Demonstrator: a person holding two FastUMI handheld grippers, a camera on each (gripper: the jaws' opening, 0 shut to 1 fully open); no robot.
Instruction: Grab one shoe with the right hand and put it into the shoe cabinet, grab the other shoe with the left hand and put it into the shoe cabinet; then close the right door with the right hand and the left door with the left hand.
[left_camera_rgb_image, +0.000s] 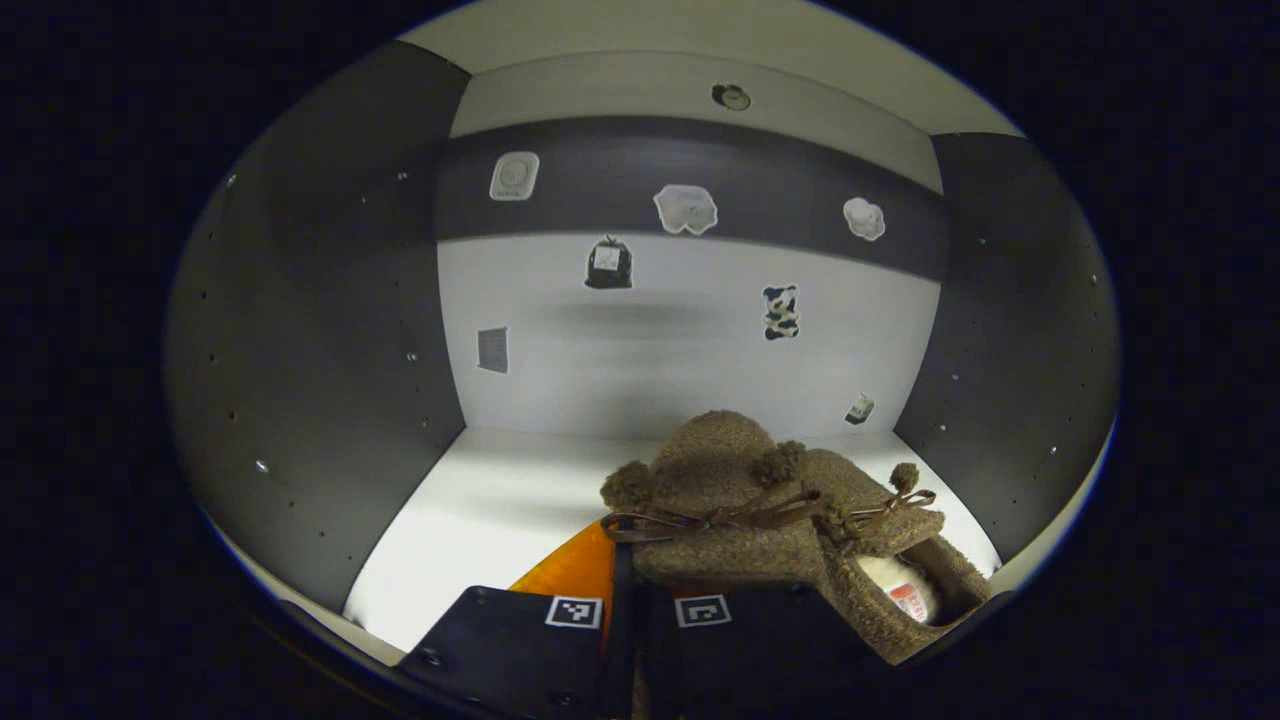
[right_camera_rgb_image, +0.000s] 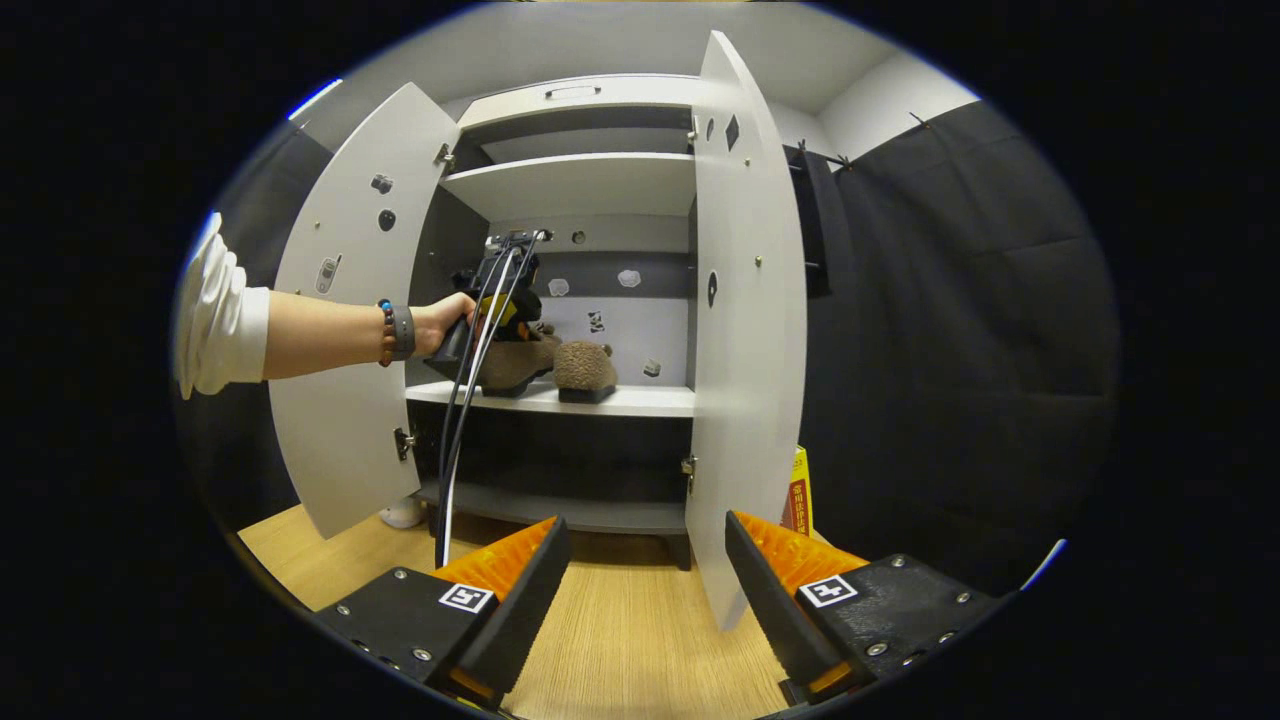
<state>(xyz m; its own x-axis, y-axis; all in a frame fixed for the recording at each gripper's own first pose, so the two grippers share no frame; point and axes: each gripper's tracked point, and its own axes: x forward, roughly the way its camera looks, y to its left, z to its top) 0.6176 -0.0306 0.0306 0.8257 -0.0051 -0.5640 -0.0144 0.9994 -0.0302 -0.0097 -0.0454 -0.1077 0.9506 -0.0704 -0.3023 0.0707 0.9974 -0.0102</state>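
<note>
1. Placing the second shoe (left_camera_rgb_image: 730, 520): in the left gripper view, the left gripper (left_camera_rgb_image: 640, 620) is clamped narrowly on it, above the shelf (left_camera_rgb_image: 480, 520), near its front edge, beside the first shoe (left_camera_rgb_image: 900, 560).
2. In the right gripper view, the right gripper (right_camera_rgb_image: 645, 590) hangs wide and empty before the cabinet (right_camera_rgb_image: 580, 190); both doors stand open. Next, I judge: release, withdraw, then close the right door (right_camera_rgb_image: 745, 330).

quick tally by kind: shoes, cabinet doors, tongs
shoes: 2, one on the shelf, one in the left tongs
doors: 2, left and right, both open
tongs: 2, the right open
total: 6
</note>
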